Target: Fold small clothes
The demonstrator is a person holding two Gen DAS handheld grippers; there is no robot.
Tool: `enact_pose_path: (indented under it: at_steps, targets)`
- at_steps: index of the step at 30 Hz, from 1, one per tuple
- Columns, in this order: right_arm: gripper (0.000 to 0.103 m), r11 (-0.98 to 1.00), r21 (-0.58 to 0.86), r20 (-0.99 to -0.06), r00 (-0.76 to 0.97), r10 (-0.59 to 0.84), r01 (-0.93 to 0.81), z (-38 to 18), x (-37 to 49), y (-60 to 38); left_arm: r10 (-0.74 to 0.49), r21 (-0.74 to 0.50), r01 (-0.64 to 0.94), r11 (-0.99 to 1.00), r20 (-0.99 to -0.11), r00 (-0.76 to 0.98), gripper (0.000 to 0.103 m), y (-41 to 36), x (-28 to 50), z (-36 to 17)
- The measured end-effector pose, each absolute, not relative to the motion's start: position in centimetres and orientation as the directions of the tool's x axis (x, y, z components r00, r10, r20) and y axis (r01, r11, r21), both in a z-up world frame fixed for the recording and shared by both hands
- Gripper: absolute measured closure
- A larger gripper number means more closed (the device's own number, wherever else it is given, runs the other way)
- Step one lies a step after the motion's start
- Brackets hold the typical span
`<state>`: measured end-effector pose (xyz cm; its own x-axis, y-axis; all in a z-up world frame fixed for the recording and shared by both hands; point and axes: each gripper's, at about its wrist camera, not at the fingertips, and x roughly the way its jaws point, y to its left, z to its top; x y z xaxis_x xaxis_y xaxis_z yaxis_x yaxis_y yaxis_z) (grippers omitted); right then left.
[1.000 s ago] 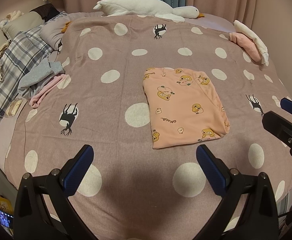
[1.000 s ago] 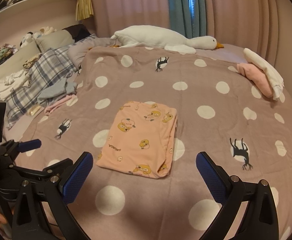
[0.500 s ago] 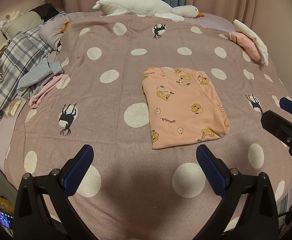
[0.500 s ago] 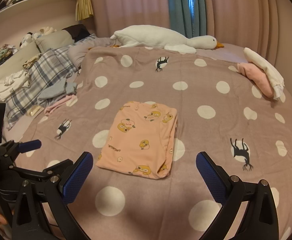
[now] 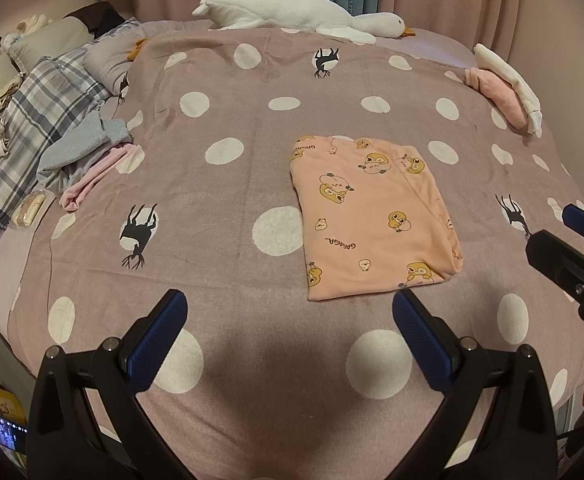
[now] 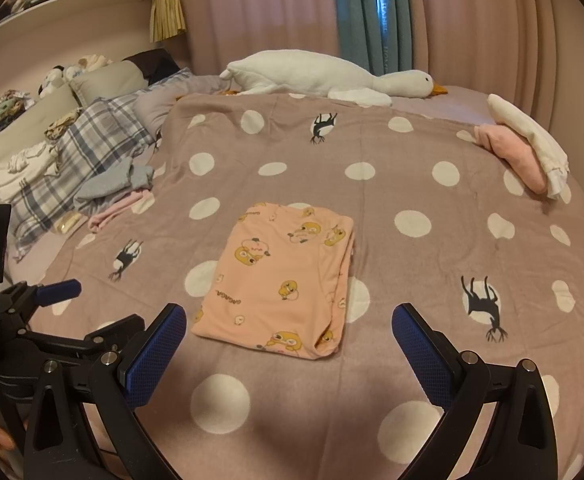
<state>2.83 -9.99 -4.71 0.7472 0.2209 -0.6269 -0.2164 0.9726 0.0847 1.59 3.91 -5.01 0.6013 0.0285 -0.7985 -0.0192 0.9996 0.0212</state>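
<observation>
A peach garment with cartoon duck prints lies folded into a flat rectangle on the mauve polka-dot bedspread. My left gripper hovers open above the near edge of the bed, short of the garment and holding nothing. My right gripper is open too, just in front of the garment's near edge, empty. The right gripper also shows at the right edge of the left wrist view, and the left gripper at the lower left of the right wrist view.
A grey and pink pile of clothes lies at the left beside a plaid blanket. Folded pink and white items sit at the far right. A white goose plush lies at the back before curtains.
Both views have shifted only slightly; the garment stays put and both grippers stay open.
</observation>
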Motion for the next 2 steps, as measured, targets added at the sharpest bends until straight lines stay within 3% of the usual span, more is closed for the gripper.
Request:
enact_pose_path:
  at_steps: [2]
  targets:
    - [0.001,0.973,0.084,-0.626,0.748,0.221,-0.217,-4.69,2.87,-9.92,0.029,0.022,-0.02,1.0,-0.799,0.601,0.0,3.96,1.64,-4.99]
